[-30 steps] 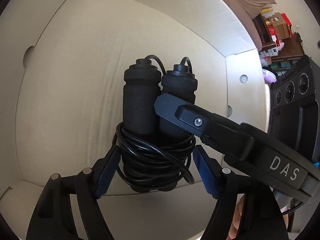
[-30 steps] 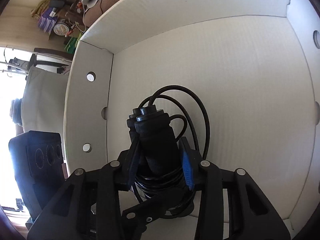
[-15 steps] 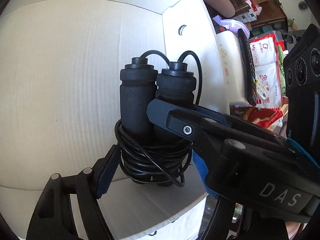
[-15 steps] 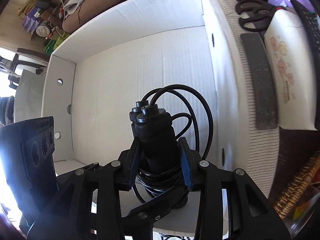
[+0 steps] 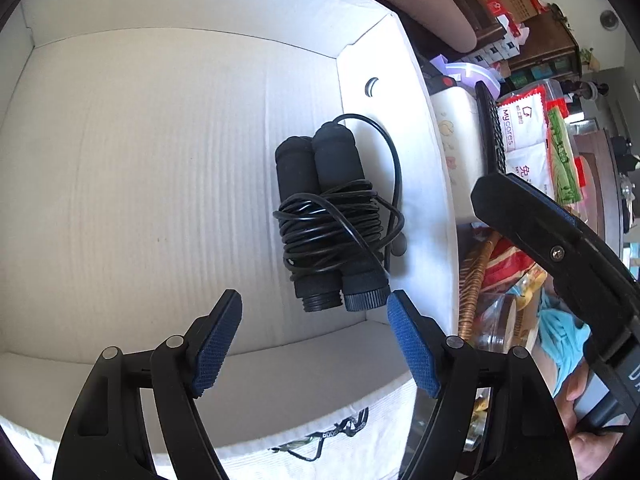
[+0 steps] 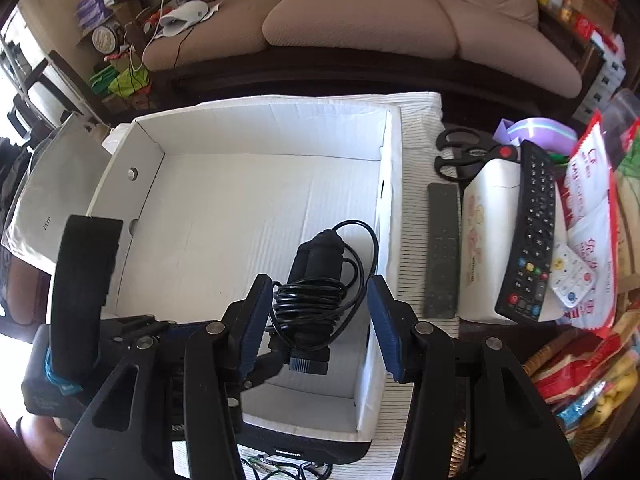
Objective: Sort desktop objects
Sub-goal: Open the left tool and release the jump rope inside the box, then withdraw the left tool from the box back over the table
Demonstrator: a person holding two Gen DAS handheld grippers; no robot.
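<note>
A black jump rope, two foam handles wrapped in cord, lies on the floor of the white cardboard box, near its right wall. It also shows in the right wrist view. My left gripper is open and empty, just above the near end of the handles. My right gripper is open and empty, raised above the rope and the box. The right gripper's body shows at the right of the left wrist view.
Right of the box lie a dark slim remote, black scissors, a white tissue box with a black remote on it, snack packets and a wicker basket. A sofa stands behind.
Both grippers opened and let go of the jump rope, which now lies in the box. Both grippers pulled back and up, away from it.
</note>
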